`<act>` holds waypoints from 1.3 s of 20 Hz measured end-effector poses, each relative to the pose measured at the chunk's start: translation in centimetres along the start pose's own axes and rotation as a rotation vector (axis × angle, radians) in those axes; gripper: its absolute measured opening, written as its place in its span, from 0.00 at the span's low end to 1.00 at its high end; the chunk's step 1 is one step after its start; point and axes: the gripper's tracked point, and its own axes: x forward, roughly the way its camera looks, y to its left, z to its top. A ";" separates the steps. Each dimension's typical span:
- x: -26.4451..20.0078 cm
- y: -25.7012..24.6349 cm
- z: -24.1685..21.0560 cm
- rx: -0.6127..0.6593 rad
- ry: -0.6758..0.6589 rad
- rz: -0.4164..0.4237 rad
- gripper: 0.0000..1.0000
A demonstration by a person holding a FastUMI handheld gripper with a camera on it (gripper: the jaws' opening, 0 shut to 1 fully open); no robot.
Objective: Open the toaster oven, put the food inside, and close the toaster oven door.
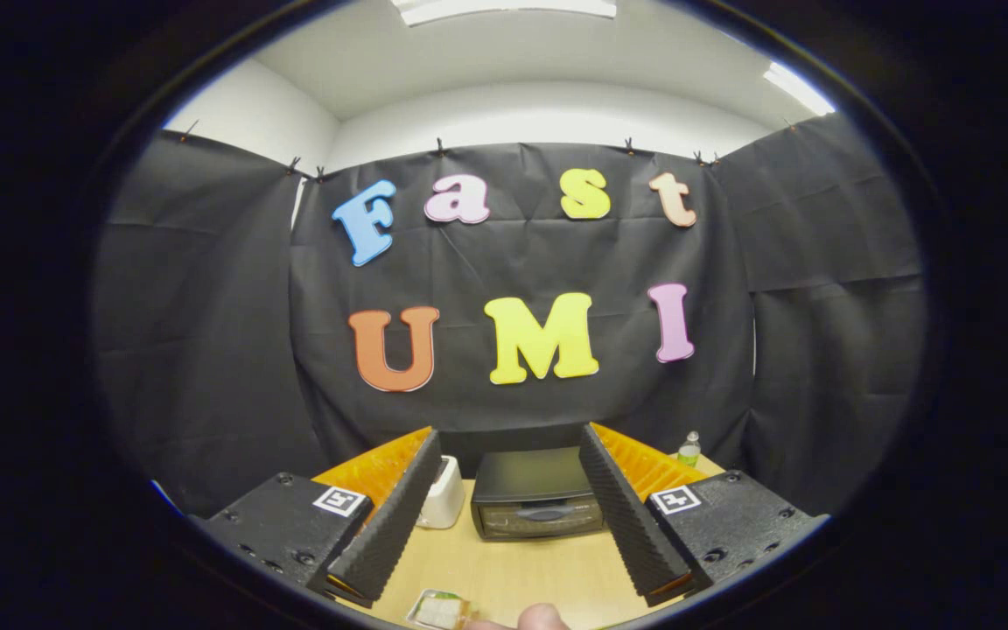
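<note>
The wooden table [521,569] carries everything; the gripper [508,516] hangs above its near part, jaws spread wide and holding nothing; the toaster oven [537,505] sits at the far side, beyond the fingers, its door apparently closed, so the opening step seems not yet begun; the next move likely calls for reaching forward to the door handle. A white appliance [443,494] stands just left of the oven; a small bottle [689,449] stands far right; the wrapped food [439,610] lies nearest, beside a fingertip [542,618]; nothing blocks the approach.
</note>
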 end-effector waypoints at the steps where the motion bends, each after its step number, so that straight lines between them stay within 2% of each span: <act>1: 0.1 0.1 -0.2 0.010 0.006 0.000 1.00; 10: 1.3 -0.9 -0.5 0.023 0.005 -0.026 1.00; 17: 3.1 -3.6 -2.8 0.033 0.054 -0.065 1.00; 26: 8.4 -5.7 -6.9 -0.013 0.116 -0.026 1.00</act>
